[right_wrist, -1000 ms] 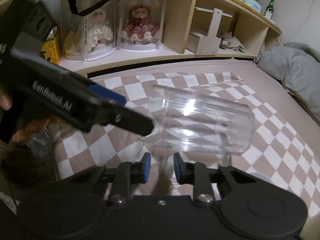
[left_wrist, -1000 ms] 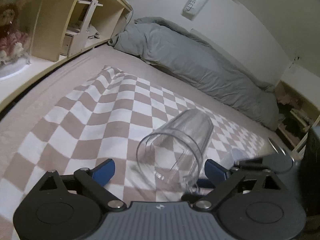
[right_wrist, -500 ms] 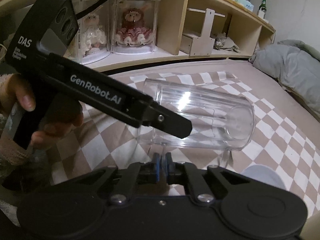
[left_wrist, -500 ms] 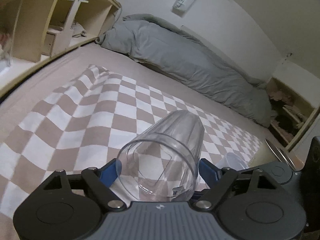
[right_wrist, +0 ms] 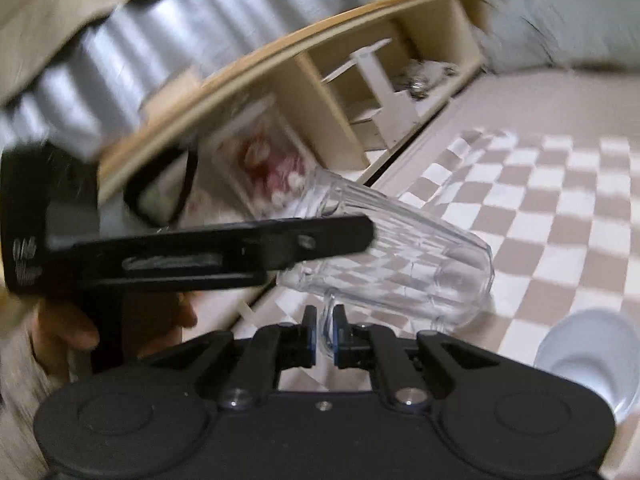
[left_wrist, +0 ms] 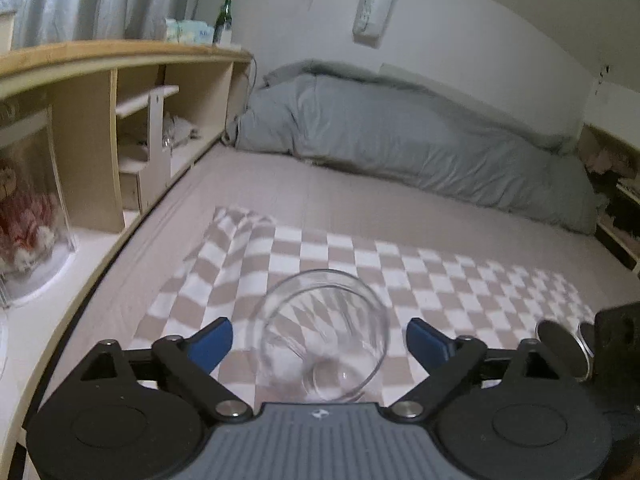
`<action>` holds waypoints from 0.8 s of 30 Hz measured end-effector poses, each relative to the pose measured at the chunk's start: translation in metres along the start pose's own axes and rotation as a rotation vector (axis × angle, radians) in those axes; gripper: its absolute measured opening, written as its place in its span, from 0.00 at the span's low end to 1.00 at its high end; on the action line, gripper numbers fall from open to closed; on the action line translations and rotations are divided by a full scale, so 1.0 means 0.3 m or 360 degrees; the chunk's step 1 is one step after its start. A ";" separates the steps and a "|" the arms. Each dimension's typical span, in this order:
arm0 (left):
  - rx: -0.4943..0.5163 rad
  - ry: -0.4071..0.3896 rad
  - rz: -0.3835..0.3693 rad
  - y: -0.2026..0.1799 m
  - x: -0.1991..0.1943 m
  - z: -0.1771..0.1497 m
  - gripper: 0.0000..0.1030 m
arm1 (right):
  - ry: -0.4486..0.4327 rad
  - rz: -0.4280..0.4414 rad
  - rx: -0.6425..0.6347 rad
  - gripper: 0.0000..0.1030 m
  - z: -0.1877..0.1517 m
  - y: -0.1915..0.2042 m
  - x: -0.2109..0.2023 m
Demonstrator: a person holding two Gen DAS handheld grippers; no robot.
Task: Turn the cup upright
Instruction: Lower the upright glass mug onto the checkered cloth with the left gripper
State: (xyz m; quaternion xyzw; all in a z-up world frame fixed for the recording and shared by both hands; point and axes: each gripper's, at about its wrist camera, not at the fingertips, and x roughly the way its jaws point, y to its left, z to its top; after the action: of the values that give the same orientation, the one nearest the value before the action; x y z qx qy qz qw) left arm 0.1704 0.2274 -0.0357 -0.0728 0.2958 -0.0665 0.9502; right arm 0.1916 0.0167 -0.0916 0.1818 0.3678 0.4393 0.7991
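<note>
The flip is mid-way: the right gripper point(right_wrist: 324, 334) is pinched nearly closed on what looks like the handle of the clear glass mug point(right_wrist: 396, 256) — blur makes that uncertain — holding it tilted above the checkered cloth point(right_wrist: 560, 216). The left gripper point(left_wrist: 320, 342) stands wide open around the mug's mouth, its pads apparently clear of the glass. Next comes rotating the base down and setting it on the cloth — then letting go.

Bedroom, dim light. Beige bed sheet point(left_wrist: 280, 184) under brown-white checkered blanket point(left_wrist: 400, 264). Grey duvet point(left_wrist: 400, 136) bunched along white wall point(left_wrist: 460, 28). Wooden shelf unit point(left_wrist: 100, 80) beside bed, green bottle point(left_wrist: 226, 20) on top, doll in clear case point(left_wrist: 28, 208). Grey curtains point(left_wrist: 100, 0) behind.
</note>
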 end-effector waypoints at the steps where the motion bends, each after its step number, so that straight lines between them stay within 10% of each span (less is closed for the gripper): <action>1: -0.0005 -0.0018 -0.0001 -0.002 -0.003 0.001 0.92 | -0.0027 0.0010 0.0082 0.07 0.003 -0.017 -0.008; 10: -0.0121 -0.0090 -0.0040 0.040 0.012 -0.069 0.93 | -0.0171 -0.0046 0.0497 0.10 0.035 -0.133 -0.092; 24: 0.0082 -0.0119 -0.0009 0.045 0.119 -0.228 0.92 | -0.0166 -0.0212 0.0453 0.18 0.047 -0.110 -0.119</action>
State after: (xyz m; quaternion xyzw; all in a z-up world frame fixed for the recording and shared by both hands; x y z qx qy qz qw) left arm 0.1615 0.2277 -0.1137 -0.0516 0.2581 -0.0738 0.9619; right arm 0.2086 -0.0309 -0.0873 0.2909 0.3955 0.3187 0.8108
